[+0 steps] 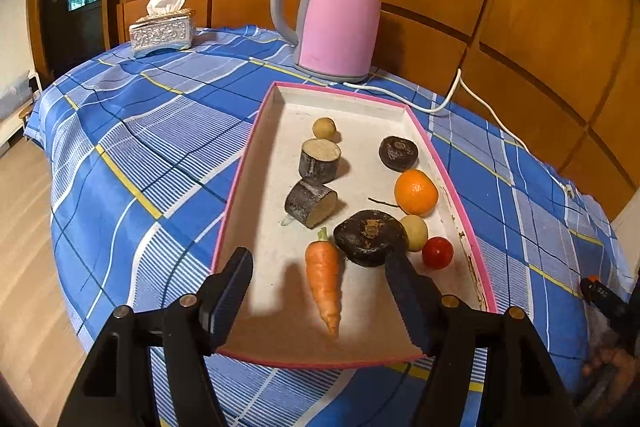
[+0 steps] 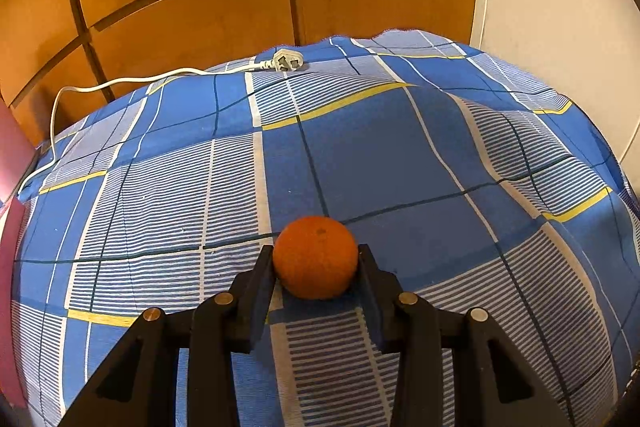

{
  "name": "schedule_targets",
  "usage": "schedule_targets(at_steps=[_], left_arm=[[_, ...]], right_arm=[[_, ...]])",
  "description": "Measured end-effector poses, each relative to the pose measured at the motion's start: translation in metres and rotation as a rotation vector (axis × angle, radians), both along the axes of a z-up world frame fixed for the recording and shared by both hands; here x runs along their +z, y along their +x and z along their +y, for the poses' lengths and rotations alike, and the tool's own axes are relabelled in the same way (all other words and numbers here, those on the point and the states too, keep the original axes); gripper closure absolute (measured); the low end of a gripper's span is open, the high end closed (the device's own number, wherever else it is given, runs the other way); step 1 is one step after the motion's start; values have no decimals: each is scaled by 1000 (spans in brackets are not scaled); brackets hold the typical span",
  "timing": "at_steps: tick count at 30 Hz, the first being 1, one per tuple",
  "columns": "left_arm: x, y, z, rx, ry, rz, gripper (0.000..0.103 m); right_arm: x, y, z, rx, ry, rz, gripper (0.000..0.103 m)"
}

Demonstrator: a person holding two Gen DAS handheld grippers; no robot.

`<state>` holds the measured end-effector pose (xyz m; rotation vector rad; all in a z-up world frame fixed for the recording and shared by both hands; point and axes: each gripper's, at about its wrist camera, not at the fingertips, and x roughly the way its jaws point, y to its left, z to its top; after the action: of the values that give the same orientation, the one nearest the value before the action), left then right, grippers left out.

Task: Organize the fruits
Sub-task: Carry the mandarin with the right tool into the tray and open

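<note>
Nearest in the left wrist view we list the left gripper (image 1: 320, 279), jaws apart and empty over the near end of a pink-rimmed tray (image 1: 236, 195); a carrot (image 1: 325, 281) lies between its fingers, untouched, and its right finger crosses in front of a dark round root (image 1: 370, 237). Behind these we record a small potato (image 1: 416, 231), a red tomato (image 1: 437, 253), an orange (image 1: 416, 192), two cut dark cylinders (image 1: 316, 183), another dark root (image 1: 398, 153) and a second potato (image 1: 324, 127). Beyond the tray stand a pink kettle (image 1: 336, 15) and a tissue box (image 1: 162, 31). Only the right wrist view shows the right gripper (image 2: 316, 261) clamped on a second orange (image 2: 316, 257) above the blue checked cloth (image 2: 400, 155), well clear of the tray; farther off lies the white plug (image 2: 286, 61).
</note>
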<state>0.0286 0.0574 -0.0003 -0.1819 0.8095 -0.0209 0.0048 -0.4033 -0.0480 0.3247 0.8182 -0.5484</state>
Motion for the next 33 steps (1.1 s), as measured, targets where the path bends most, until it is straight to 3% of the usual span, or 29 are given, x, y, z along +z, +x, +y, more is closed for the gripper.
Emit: schedule_targets(at_steps=[28,33], left_arm=[[7,-14,13,24,-25,-21,29],[6,-14,14,25,-32,-22,28]], right_arm=[[4,2,9,34,-23,33,63],[9,15,32,211,74,15,64]])
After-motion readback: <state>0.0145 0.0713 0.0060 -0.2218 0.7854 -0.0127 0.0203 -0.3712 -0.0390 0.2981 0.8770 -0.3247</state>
